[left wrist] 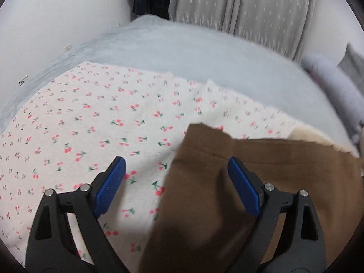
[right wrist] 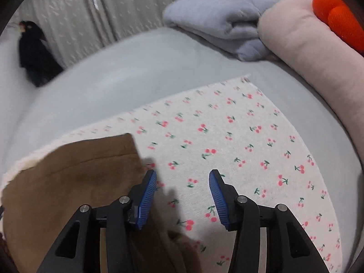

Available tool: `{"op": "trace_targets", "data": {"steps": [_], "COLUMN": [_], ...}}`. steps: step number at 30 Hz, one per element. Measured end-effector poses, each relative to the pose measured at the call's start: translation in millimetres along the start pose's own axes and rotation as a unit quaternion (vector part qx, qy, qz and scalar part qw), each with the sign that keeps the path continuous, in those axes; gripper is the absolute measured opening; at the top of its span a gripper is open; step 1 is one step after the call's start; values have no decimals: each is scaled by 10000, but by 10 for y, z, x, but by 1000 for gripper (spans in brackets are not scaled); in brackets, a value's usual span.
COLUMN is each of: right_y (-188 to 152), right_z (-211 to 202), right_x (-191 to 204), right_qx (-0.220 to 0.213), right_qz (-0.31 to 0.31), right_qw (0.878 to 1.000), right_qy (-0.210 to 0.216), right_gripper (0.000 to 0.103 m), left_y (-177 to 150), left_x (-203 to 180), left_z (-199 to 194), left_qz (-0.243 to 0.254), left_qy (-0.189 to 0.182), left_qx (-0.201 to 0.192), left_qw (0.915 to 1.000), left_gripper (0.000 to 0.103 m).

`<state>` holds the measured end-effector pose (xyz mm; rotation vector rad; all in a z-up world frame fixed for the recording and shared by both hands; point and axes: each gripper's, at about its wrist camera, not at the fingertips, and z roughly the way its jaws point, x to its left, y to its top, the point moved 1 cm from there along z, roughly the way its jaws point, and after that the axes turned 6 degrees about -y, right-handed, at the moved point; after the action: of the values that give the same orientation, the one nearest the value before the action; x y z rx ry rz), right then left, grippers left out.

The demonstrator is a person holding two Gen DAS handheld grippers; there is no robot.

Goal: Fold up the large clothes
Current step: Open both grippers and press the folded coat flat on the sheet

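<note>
Blue-padded jaws of the left gripper [left wrist: 177, 167] stood wide apart with nothing between them, hanging over the left edge of the brown garment [left wrist: 238, 182]. That garment lay on the cherry-print blanket [left wrist: 91, 118], spread across a pale blue bed [left wrist: 204, 52]. Further right, the right gripper [right wrist: 182, 179] gaped half-wide and empty over the blanket, just beside the garment's right edge. Far right lay a folded grey blanket [right wrist: 216, 22].
</note>
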<state>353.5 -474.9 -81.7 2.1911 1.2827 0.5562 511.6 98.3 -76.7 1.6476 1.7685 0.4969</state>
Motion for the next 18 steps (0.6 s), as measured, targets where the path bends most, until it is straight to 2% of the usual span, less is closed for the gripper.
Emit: {"op": "trace_targets", "data": {"steps": [4, 7, 10, 11, 13, 15, 18], "right_y": [-262, -595, -882, -978, -1118, -1171, -1155], "right_z": [-527, -893, -997, -977, -826, -639, -564], "right_x": [381, 691, 938, 1009, 1067, 1031, 844], "right_qx": [-440, -711, -591, -487, -253, -22, -84], "right_qz": [-981, -1736, -2101, -2187, -2243, -2200, -2010], "right_qw": [9924, 9767, 9647, 9624, 9636, 9677, 9761], "right_qy": [590, 1045, 1474, 1533, 1431, 1230, 816], "right_gripper": [59, 69, 72, 72, 72, 72, 72], "left_y": [-151, -490, -809, -900, -1044, -1145, -1180], "left_x": [-285, -658, -972, -1025, -1034, -969, -800], "left_z": [-443, -805, -874, -854, -749, -636, -664], "left_qz": [338, 979, 1602, 1662, 1609, 1552, 1314], "left_qy": [-487, -769, -1029, -1125, -1274, -1073, -948], "left_qx": [-101, -241, -125, -51, 177, 365, 395], "left_qw": [9982, 9919, 9816, 9797, 9786, 9814, 9860], "left_gripper": [91, 92, 92, 92, 92, 92, 92]}}
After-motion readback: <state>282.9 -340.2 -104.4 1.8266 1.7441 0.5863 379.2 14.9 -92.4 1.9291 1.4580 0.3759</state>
